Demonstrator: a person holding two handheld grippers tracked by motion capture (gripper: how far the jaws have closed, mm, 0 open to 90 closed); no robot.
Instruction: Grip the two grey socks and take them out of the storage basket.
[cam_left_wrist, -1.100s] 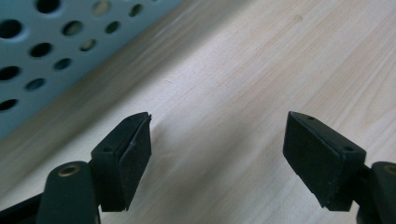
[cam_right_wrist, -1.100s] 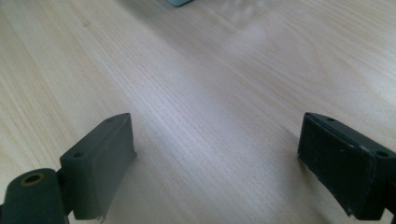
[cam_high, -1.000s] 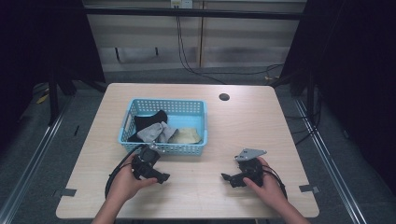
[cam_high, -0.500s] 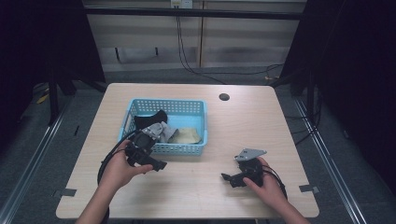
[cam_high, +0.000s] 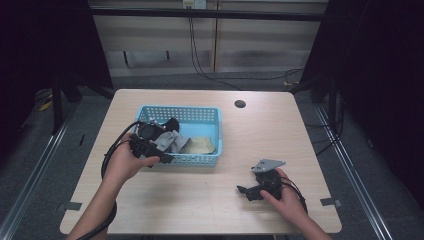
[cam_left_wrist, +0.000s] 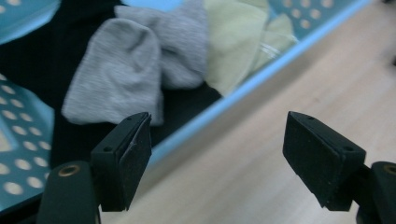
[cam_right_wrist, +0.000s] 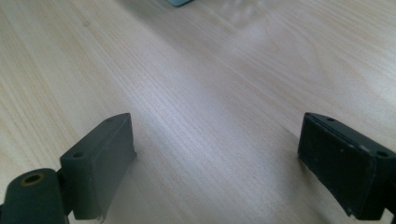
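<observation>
Table (cam_high: 300, 135): a basket (cam_high: 200, 111) sits on it left of centre, toward 11 o'clock. Inside the basket lie bundled socks: one (cam_left_wrist: 116, 74) at the 9 o'clock end on a larger piece of cloth (cam_left_wrist: 37, 56), another (cam_high: 200, 145) at the 3 o'clock end. The left gripper (cam_high: 150, 145) is over the basket's near left corner, at 9 o'clock. The right gripper (cam_high: 260, 187) rests on the tabletop at 5 o'clock, well apart from the basket. A hole (cam_high: 240, 104) lies in the tabletop at 1 o'clock, behind the basket's right end.

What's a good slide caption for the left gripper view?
Open left gripper poised at the rim of a blue basket holding grey socks, a pale yellow cloth and dark fabric.
</observation>
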